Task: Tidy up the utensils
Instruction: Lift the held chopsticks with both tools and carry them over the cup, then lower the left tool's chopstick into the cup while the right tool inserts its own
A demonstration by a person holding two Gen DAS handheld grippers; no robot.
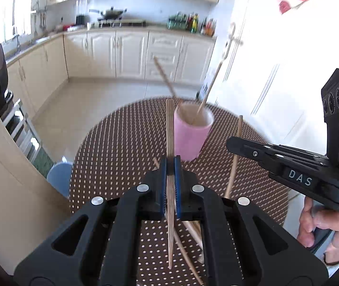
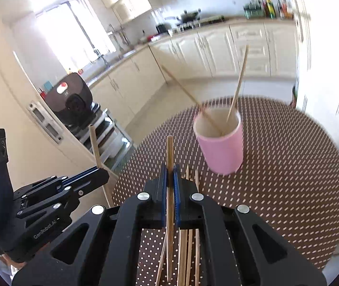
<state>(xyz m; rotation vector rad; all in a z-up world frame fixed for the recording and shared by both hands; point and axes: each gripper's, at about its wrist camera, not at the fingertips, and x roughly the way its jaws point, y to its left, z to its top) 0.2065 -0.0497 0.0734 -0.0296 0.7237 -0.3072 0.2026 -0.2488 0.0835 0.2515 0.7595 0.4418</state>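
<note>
A pink cup [image 1: 191,133] [image 2: 221,147] stands on the round brown dotted table [image 1: 122,147] [image 2: 288,166] with two chopsticks leaning in it. My left gripper [image 1: 170,166] is shut on an upright wooden chopstick [image 1: 169,128], near side of the cup. My right gripper [image 2: 170,174] is shut on another upright chopstick [image 2: 169,152]; it shows in the left wrist view [image 1: 236,146] at right, holding its chopstick [image 1: 237,140]. The left gripper shows in the right wrist view [image 2: 98,174] with its chopstick [image 2: 94,145]. Several loose chopsticks [image 2: 188,250] [image 1: 193,233] lie on the table under the grippers.
A blue stool [image 1: 60,178] stands left of the table. A cream fridge [image 1: 0,190] and a black appliance [image 2: 72,100] are at left. Kitchen cabinets [image 1: 131,54] line the back wall. A white door [image 1: 276,71] is at right.
</note>
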